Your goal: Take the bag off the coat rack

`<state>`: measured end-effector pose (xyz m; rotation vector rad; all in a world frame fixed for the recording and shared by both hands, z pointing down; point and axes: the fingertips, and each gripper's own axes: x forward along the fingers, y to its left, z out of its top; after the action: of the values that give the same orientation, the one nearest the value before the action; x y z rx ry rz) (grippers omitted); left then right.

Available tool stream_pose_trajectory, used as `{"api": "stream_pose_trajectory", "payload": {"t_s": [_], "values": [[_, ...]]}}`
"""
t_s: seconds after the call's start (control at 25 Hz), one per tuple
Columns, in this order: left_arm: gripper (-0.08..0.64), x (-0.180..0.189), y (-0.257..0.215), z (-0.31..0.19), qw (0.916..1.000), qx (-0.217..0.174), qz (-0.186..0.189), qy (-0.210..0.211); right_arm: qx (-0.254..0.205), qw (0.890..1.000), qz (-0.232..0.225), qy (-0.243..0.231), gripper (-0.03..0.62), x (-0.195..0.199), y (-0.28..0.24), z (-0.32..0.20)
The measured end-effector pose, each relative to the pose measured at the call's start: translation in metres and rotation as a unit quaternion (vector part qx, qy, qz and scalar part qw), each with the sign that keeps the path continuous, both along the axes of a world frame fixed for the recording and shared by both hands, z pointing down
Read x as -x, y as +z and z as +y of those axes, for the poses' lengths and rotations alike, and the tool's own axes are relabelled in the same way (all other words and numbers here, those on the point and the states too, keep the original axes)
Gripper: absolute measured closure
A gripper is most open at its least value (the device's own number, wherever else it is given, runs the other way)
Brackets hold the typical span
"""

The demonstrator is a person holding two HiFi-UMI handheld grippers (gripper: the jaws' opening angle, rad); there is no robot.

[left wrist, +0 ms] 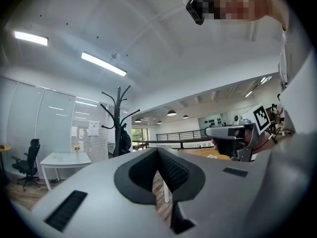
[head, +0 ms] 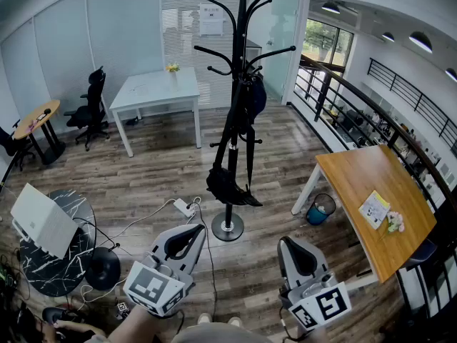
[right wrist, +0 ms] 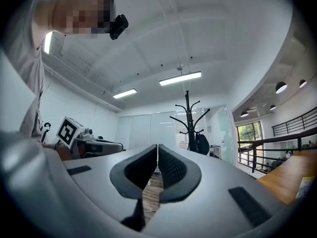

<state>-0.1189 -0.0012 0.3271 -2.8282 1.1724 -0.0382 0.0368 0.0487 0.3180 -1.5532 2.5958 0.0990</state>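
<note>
Both tongs are closed tip to tip and hold nothing: the left gripper (head: 188, 230) sits at the lower left of the head view and the right gripper (head: 288, 242) at the lower middle, and each gripper's own view shows its pads meeting with only floor behind them. Beyond them, in the centre of the frame and well apart from both, stands the coat rack (head: 243, 27). A dark bag (head: 255, 96) hangs just right of the pole below the upper hooks, and a second dark slung bag (head: 227, 185) hangs lower on what looks like a long strap. Which of the two is meant I cannot tell. The step in hand appears to be the approach, so the task has barely begun. To do it well, close in first, stepping clear of the power strip (head: 186, 207) and its cables by the base. Then open one gripper and take the strap near its hook. Lift it up over the upturned tip rather than tugging outward, as the slim rack would probably tip. The other gripper could steady the pole.
</note>
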Motion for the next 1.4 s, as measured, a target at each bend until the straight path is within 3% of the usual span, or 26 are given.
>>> {"api": "stream_pose_trajectory", "payload": {"t_s": [0.68, 0.72, 0.76, 0.8, 0.84, 0.88, 0.92, 1.4], "values": [[0.545, -0.024, 0.002, 0.0, 0.9996, 0.012, 0.0, -0.027, -0.003, 1.0, -0.004, -0.013, 0.557, -0.029, -0.002, -0.004], [0.545, -0.023, -0.003, -0.002, 0.9992, 0.006, 0.01, -0.038, -0.005, 1.0, 0.002, -0.009, 0.515, -0.033, -0.004, -0.007], [0.543, -0.022, -0.008, -0.004, 0.9984, 0.001, 0.025, -0.052, -0.007, 1.0, 0.006, -0.006, 0.412, -0.036, -0.005, -0.01], [0.525, -0.019, -0.013, -0.006, 0.9971, -0.003, 0.041, -0.064, -0.009, 1.0, 0.007, -0.004, 0.351, -0.04, -0.007, -0.013], [0.392, -0.017, -0.016, -0.009, 0.9957, -0.004, 0.053, -0.075, -0.012, 1.0, 0.005, -0.002, 0.337, -0.044, -0.008, -0.016], [0.339, -0.014, -0.019, -0.012, 0.9944, -0.005, 0.062, -0.085, -0.015, 1.0, 0.004, -0.001, 0.334, -0.047, -0.01, -0.018], [0.334, -0.013, -0.021, -0.014, 0.9934, -0.007, 0.066, -0.094, -0.018, 1.0, 0.004, 0.0, 0.334, -0.05, -0.011, -0.02], [0.334, -0.007, 0.003, -0.038, 0.9934, 0.006, 0.024, -0.112, 0.002, 1.0, -0.005, -0.01, 0.334, -0.049, 0.004, -0.05]]}}
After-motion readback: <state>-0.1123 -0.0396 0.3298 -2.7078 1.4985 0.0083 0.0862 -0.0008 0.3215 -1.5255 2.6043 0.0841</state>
